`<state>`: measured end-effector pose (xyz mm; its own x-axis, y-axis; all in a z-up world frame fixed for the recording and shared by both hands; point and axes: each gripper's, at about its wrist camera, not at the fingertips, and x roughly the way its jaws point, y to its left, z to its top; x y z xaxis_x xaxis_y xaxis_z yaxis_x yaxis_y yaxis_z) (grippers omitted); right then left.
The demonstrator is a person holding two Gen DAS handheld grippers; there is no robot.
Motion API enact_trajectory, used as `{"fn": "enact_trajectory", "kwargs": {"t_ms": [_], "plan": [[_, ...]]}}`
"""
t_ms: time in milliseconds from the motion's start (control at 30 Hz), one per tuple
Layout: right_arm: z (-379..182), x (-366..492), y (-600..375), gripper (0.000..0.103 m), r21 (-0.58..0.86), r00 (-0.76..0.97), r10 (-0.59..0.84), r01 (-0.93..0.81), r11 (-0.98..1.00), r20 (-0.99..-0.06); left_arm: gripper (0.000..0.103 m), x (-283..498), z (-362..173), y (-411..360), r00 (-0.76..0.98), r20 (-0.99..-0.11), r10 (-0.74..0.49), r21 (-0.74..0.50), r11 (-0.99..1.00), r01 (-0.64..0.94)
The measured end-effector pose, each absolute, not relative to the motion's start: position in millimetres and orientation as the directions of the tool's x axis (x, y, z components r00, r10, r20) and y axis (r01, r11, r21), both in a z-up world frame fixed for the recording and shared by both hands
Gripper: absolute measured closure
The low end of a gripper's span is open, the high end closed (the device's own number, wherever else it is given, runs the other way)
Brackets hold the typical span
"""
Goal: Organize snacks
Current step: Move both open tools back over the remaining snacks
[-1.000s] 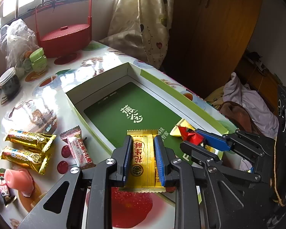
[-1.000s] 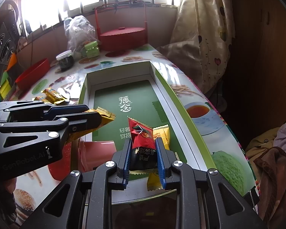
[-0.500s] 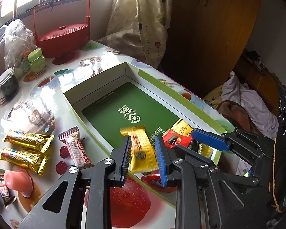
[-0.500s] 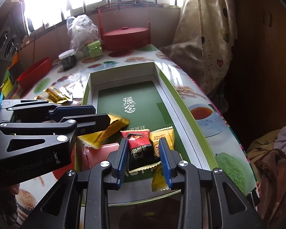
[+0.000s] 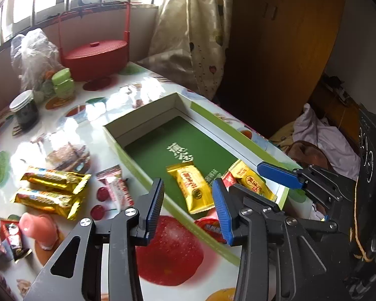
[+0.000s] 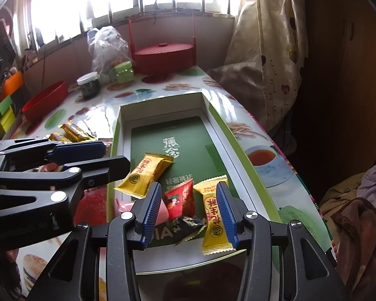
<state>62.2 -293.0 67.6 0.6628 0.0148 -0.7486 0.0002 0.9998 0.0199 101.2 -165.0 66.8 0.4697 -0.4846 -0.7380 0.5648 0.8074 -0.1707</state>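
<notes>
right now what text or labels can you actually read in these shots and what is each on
"蕉念": white characters on the green panel inside the open box.
"花生酥": red characters, as best they read, on the yellow candy wrapper by the right gripper.
Smaller white lines under "蕉念": too small to read.
Gold bars and pink-and-white candy on the table: print too blurred.
Red-and-black packet: unreadable.

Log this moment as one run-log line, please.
left tool: open, empty | right tool: open, empty | yellow candy, red candy: in green box
</notes>
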Motion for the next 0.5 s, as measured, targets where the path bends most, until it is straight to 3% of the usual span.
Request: {"fn": "enact_trajectory", "kwargs": {"t_ms": [500], "plan": [[82, 68, -259, 0.055, 0.067, 0.694, 0.102, -0.077, 0.995, -0.713, 0.061, 92, 79, -106, 0.574, -0.719, -0.392, -0.132, 0.888, 0.441]]}}
